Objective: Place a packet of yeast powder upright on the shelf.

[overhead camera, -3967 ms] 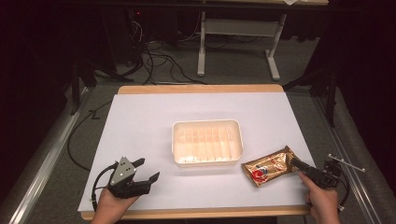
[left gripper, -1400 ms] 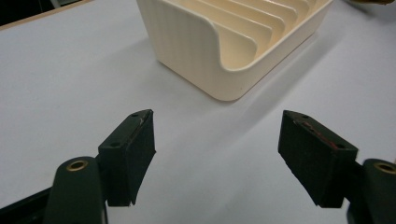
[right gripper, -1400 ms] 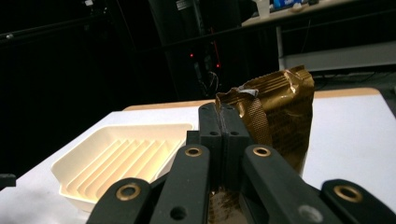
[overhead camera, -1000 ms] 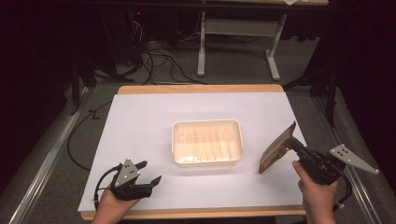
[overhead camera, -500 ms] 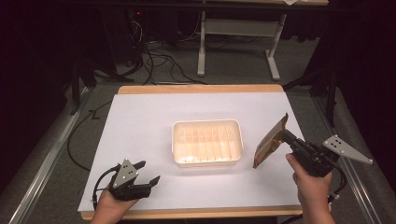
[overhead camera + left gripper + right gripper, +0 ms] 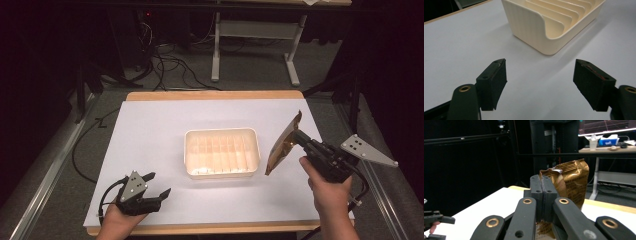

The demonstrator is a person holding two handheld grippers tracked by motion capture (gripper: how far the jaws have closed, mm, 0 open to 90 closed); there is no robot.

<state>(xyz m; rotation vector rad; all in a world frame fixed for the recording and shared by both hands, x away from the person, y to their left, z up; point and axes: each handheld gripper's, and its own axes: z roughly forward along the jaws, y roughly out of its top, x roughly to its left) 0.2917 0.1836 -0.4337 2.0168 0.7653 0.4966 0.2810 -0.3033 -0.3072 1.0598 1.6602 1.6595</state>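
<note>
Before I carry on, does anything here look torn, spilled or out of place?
Nothing spilled. The crinkled gold foil snack packet hangs off the table, pinched at one crumpled edge by the right gripper. The cream ribbed plastic tray sits square on the white table.

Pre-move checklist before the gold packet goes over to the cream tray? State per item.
1. Grip: right gripper shut on the gold packet, pinching its edge. Ok.
2. Packet clear of the table: it hangs lifted, right of the tray. Ok.
3. Cream tray free: its ribbed slots look empty in the high view and the left gripper view. Ok.
4. Path from packet to tray: nothing stands between them. Ok.
5. Left gripper out of the way: open, near the front left of the table, apart from the tray. Ok.
6. Whether the packet is sealed: cannot tell.
</note>
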